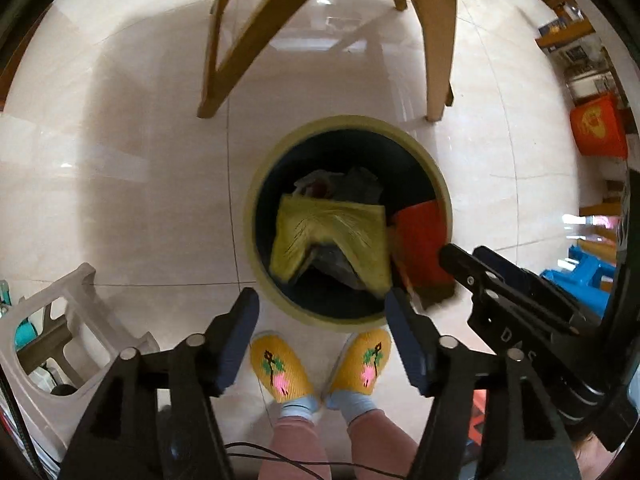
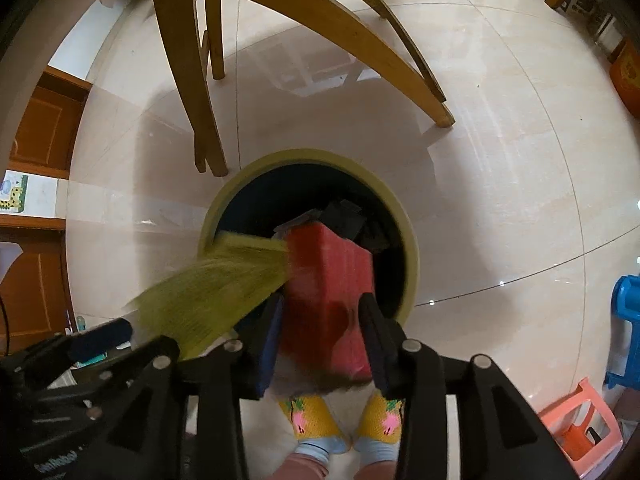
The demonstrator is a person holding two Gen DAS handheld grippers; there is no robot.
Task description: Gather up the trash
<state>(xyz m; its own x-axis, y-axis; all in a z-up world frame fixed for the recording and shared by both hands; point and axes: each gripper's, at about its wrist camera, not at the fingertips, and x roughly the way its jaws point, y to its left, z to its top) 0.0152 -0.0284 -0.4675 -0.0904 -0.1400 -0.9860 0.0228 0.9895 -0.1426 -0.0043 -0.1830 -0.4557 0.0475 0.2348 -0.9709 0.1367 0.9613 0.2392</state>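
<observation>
The left hand-held gripper point(image 1: 320, 312) hangs over the round bin point(image 1: 440, 184) with jaws spread and empty — the yellow-green sheet point(image 1: 340, 232) lies inside the bin. The right hand-held gripper point(image 2: 320, 320) stands partly open around the red pack point(image 2: 332, 276); whether the pads press it I cannot tell — it tips over the bin's rim.

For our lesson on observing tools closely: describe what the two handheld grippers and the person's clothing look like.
Both the left gripper and the right gripper are black angular frames with silver round pins and dark blue fingers. A thin black cable runs below. The person wears pink trousers, light blue socks and yellow embroidered slippers.
</observation>
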